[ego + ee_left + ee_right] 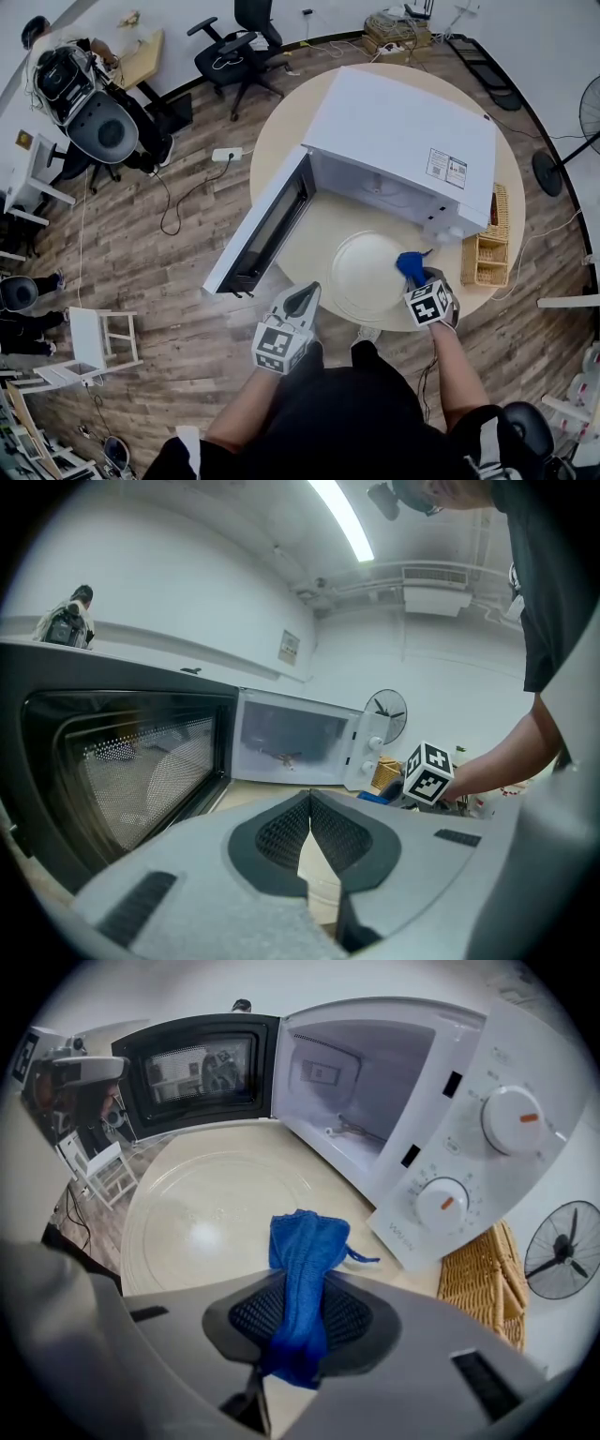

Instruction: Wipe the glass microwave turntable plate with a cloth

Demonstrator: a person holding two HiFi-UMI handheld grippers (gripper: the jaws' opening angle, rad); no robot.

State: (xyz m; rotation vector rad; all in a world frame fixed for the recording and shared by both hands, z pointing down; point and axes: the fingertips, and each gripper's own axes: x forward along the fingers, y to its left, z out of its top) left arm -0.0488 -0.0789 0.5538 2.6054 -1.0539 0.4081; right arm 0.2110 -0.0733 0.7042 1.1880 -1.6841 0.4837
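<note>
The round glass turntable plate (367, 270) (202, 1215) lies flat on the beige table in front of the open microwave (398, 150). My right gripper (419, 281) (298, 1288) is shut on a blue cloth (410, 264) (304, 1260), which pokes forward over the plate's right edge. My left gripper (302, 302) (309, 803) hovers at the table's front edge, left of the plate, jaws shut with nothing between them.
The microwave door (262, 225) (122, 761) stands swung open to the left. A wicker basket (489, 248) (478, 1274) sits right of the microwave. A floor fan (570, 141), office chairs (239, 47) and a white chair (89, 347) surround the round table (281, 131).
</note>
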